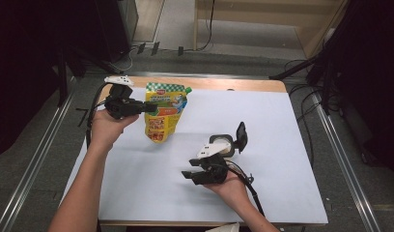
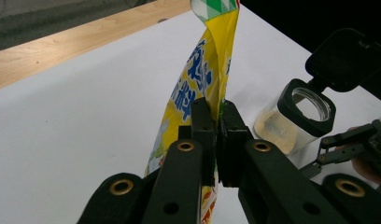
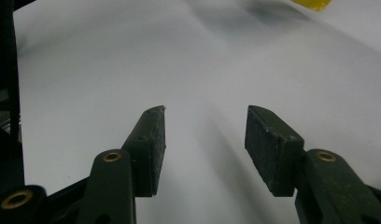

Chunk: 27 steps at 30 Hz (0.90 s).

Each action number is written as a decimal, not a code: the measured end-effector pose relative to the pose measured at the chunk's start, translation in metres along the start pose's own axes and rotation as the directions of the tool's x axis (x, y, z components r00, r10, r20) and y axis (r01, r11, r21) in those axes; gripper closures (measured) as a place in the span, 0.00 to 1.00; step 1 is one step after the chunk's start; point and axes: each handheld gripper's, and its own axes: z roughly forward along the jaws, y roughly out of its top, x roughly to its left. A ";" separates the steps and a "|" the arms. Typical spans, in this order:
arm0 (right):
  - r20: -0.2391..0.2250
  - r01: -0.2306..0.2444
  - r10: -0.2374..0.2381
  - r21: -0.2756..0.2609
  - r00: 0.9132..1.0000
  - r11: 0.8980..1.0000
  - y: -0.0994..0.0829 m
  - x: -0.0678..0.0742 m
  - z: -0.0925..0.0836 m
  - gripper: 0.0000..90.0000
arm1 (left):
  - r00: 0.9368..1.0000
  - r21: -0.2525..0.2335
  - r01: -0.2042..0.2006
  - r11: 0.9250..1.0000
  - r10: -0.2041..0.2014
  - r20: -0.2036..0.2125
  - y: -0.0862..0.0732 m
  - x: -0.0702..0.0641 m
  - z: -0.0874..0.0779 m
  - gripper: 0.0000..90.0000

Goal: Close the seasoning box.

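A yellow pouch (image 1: 162,116) with a green checked top and a green spout hangs upright over the white sheet at the back left. My left gripper (image 1: 149,107) is shut on its left edge; in the left gripper view the pads (image 2: 203,122) pinch the pouch (image 2: 202,74) flat. Whether its lower end touches the sheet I cannot tell. A clear jar (image 1: 225,146) with a black collar stands mid-table with its black flip lid (image 1: 241,137) open and beige powder (image 2: 272,128) inside. My right gripper (image 1: 189,175), just in front of the jar, is open and empty (image 3: 205,123).
A white sheet (image 1: 272,125) covers most of the wooden table (image 1: 233,84). Cables trail from both grippers. Metal rails run along the floor on either side, and dark stands sit at the back. A corner of the pouch (image 3: 312,3) shows at the top of the right gripper view.
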 end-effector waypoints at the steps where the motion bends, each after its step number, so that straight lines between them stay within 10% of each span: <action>1: 0.001 0.002 -0.002 0.000 1.000 1.000 0.000 0.000 0.000 0.55 | 1.000 0.003 0.001 1.000 -0.001 0.002 0.000 -0.001 -0.001 0.99; 27: 0.046 -0.021 0.023 -0.038 0.999 0.999 0.006 -0.006 0.016 0.56 | 0.999 0.028 -0.010 1.000 0.009 0.053 0.000 -0.054 -0.021 0.99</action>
